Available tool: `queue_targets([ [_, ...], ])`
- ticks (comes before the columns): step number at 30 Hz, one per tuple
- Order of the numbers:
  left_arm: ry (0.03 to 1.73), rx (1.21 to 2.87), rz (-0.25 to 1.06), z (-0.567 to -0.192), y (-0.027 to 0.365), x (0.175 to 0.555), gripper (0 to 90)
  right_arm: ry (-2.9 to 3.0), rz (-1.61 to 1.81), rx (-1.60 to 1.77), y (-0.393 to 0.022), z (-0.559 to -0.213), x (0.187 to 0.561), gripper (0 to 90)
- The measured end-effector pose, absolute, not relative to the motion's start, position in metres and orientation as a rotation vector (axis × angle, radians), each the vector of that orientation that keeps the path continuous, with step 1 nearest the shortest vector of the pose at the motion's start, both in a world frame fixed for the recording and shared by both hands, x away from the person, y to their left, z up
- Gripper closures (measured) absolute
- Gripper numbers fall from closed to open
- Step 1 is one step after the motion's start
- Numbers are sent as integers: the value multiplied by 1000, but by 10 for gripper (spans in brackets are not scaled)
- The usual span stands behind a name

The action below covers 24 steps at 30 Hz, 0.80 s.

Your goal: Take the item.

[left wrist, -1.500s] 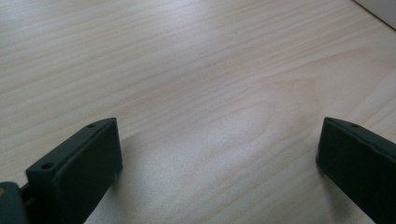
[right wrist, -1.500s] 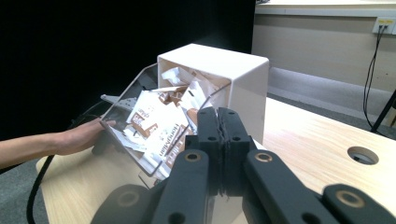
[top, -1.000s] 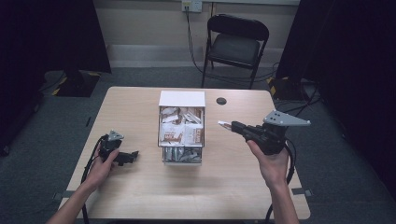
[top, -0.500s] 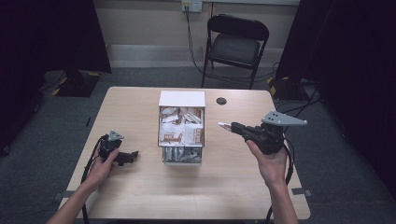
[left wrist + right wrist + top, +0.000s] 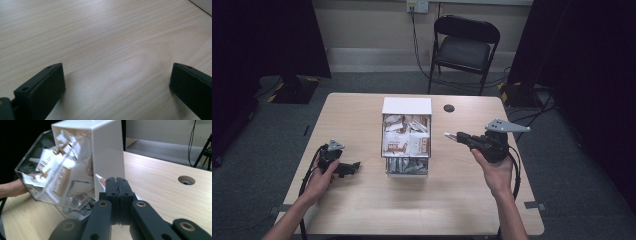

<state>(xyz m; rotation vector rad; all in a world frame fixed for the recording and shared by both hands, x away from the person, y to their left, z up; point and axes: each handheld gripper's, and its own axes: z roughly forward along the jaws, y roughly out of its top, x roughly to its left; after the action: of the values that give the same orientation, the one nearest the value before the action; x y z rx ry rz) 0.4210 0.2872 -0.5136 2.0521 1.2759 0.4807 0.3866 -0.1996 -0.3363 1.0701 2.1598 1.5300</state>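
A white dispenser box (image 5: 407, 106) stands mid-table, its clear front bin (image 5: 406, 142) full of brown-and-white packets. My right gripper (image 5: 459, 136) hovers just right of the box, shut on a small white packet (image 5: 447, 134) whose end pokes out toward the box. In the right gripper view the jaws (image 5: 116, 180) are pressed together, the white packet (image 5: 100, 181) sticks out past them, and the box (image 5: 110, 152) is close ahead. My left gripper (image 5: 355, 165) rests on the table at the left, open. Its jaws (image 5: 117, 75) stand wide apart over bare wood.
The light wooden table (image 5: 362, 210) has a round cable hole (image 5: 449, 108) behind the box on the right. A black folding chair (image 5: 466, 47) stands beyond the far edge. Cables trail from both grippers toward the near edge.
The right gripper with the packet has drifted slightly left, toward the box. The left gripper has not moved.
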Motion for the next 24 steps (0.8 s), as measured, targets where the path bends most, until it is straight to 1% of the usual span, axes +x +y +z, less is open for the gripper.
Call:
queue_targets([
  [5, 1278, 2047, 481, -514, 287, 421, 0, 2175, 1505, 1101, -200, -349, 394, 890],
  [18, 1276, 2052, 481, -514, 287, 421, 0, 2208, 1477, 1122, -196, -364, 409, 890],
  [24, 1276, 2052, 480, -514, 287, 421, 0, 2219, 1461, 1165, -197, -377, 416, 891],
])
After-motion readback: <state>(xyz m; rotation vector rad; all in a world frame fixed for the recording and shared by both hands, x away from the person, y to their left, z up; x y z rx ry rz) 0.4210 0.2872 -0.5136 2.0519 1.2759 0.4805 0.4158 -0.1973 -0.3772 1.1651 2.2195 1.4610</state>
